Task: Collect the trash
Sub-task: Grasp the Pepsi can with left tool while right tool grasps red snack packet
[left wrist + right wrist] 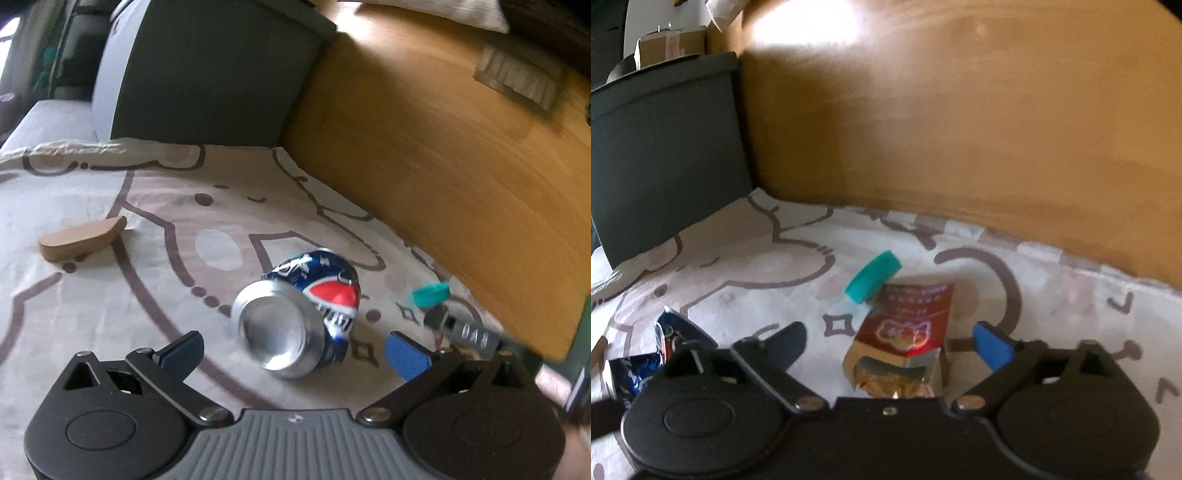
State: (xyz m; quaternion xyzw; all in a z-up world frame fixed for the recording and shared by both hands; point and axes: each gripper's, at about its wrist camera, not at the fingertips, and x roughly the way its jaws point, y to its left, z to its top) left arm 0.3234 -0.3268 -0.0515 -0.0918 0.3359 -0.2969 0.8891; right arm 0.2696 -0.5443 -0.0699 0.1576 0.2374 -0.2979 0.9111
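Left wrist view shows nothing gathered yet: the crushed blue, red and silver drink can (301,314) lies on its side at centre frame on the cream bedsheet with brown cartoon outlines (110,295), its silver base toward the camera. The left tongs (293,350) stand spread just in front of it, pinching nothing. A flat brown cardboard scrap (83,242) rests at centre left, well apart from the can.

In the right wrist view, the crumpled red and gold foil snack wrapper (905,339) sits at lower centre, between the spread right tongs (892,345) but not gripped. A small teal plastic cap (873,277) leans just beside its upper left corner. By my reading, all four pieces remain to collect, and no bin is identifiable.
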